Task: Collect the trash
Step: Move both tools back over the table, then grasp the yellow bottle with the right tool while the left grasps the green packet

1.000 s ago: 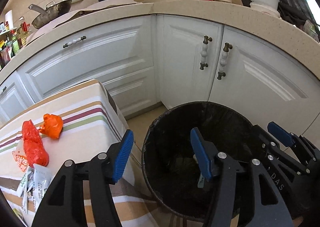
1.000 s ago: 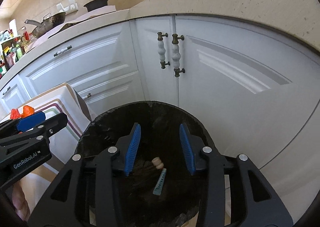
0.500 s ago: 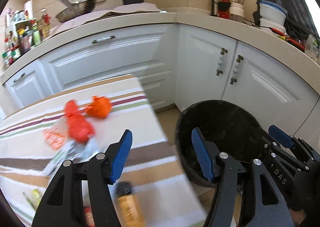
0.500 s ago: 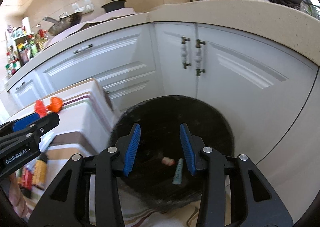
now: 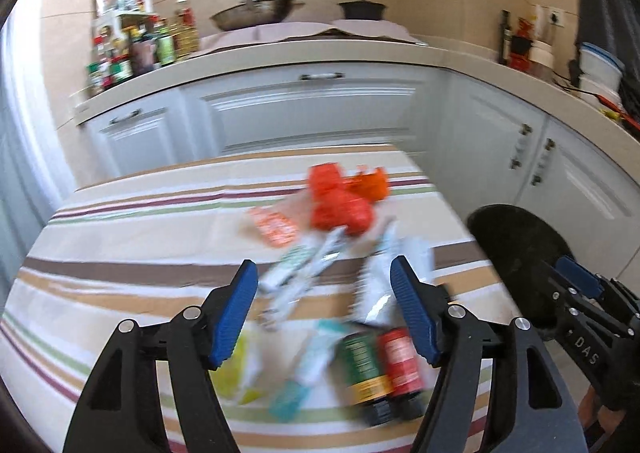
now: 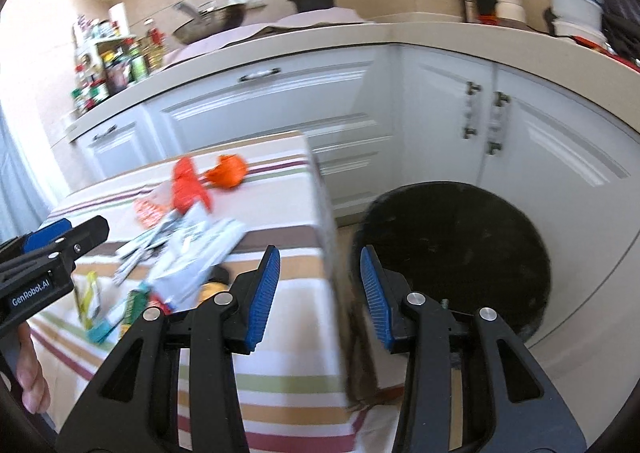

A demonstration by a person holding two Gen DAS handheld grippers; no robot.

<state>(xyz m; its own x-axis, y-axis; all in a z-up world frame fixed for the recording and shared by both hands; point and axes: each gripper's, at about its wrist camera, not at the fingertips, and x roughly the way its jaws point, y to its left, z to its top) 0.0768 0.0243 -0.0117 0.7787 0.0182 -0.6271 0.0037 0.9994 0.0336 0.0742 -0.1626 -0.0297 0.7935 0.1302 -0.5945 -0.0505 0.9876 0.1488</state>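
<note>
A pile of trash lies on the striped tablecloth [image 5: 120, 237]: crumpled orange and red bags [image 5: 340, 201], white wrappers [image 5: 304, 273], two small bottles [image 5: 380, 365] and a yellow packet [image 5: 236, 369]. My left gripper [image 5: 324, 309] hovers over the wrappers, its jaws opening, nothing between them. My right gripper [image 6: 316, 289] hangs open and empty over the table's right edge, beside the black-lined bin [image 6: 452, 253] on the floor. The same orange bags [image 6: 224, 173] and wrappers [image 6: 192, 249] show in the right wrist view, with the left gripper's side [image 6: 52, 253] at the left edge.
White kitchen cabinets [image 5: 320, 109] with a beige counter stand behind the table and bin. On the counter are a wok [image 5: 256, 13], a black pot [image 5: 360, 9], a spice rack [image 5: 120, 49] and stacked bowls [image 6: 576, 9]. A person's hand [image 6: 28, 377] shows at lower left.
Both grippers swung left, away from over the bin toward the table. The trash pile came into the left wrist view's middle, and the left jaws widened. The right jaws kept their gap.
</note>
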